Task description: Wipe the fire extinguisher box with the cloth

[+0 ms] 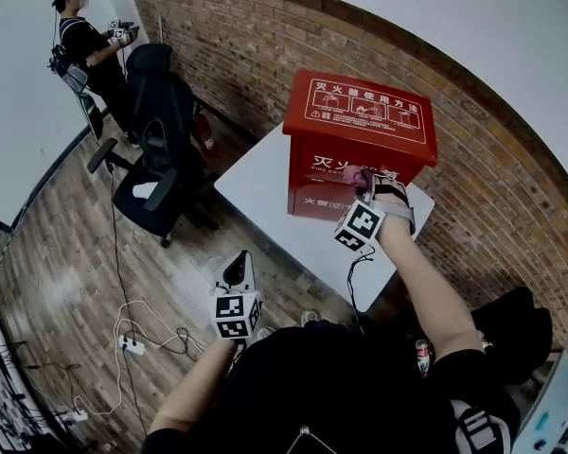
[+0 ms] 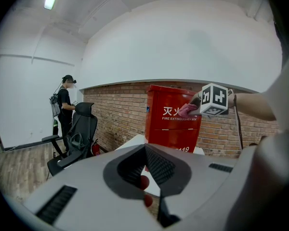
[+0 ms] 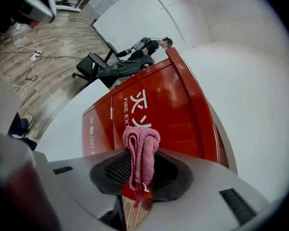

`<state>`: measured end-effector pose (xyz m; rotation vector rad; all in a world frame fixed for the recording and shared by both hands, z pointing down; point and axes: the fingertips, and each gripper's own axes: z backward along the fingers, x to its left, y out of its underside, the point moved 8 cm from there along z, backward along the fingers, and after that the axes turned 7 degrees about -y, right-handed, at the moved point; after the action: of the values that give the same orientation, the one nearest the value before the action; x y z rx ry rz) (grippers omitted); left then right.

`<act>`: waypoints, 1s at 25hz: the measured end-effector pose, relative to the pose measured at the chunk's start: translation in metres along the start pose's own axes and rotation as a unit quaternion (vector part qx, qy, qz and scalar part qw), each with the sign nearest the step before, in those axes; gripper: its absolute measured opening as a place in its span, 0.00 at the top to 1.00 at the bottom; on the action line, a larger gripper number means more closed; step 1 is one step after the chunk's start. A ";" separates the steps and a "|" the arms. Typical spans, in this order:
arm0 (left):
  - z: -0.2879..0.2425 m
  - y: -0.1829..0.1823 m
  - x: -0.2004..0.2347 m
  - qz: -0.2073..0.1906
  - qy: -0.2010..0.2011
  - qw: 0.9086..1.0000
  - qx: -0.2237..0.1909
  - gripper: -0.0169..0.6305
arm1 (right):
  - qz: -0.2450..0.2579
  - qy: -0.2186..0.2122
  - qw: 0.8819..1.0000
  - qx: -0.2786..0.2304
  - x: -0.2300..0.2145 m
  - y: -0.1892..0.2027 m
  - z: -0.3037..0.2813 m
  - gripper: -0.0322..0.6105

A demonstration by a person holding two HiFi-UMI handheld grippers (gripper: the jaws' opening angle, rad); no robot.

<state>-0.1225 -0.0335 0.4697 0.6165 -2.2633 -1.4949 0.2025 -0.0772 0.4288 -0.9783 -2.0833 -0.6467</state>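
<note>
Against red box (image 1: 360, 121) front in head view, right tool (image 3: 140, 160) clamped on pink cloth (image 3: 141, 139), left tool (image 2: 145, 149) closed, empty.

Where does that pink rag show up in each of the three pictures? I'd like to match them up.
Head view: the pink cloth is right of centre, at the front of the red box.
Left gripper view: upper right, over the box's white lettering.
Right gripper view: bottom centre, pinched in the right tongs.
Shared landmark: the red box, which is behind the cloth in all three.
</note>
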 end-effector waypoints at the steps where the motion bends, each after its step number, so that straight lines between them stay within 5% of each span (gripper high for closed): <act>1: 0.000 0.000 -0.001 0.000 0.001 1.000 0.000 0.93 | 0.001 0.001 1.000 0.000 -0.002 0.000 0.002 0.78; 25: 0.000 -0.003 -0.008 -0.005 0.014 1.000 -0.002 0.93 | 0.027 0.069 0.997 -0.002 -0.047 -0.005 0.047 0.78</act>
<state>-0.1151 -0.0300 0.4668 0.6456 -2.2397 -1.4859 0.2005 -0.0684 0.3627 -0.9607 -1.9287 -0.6732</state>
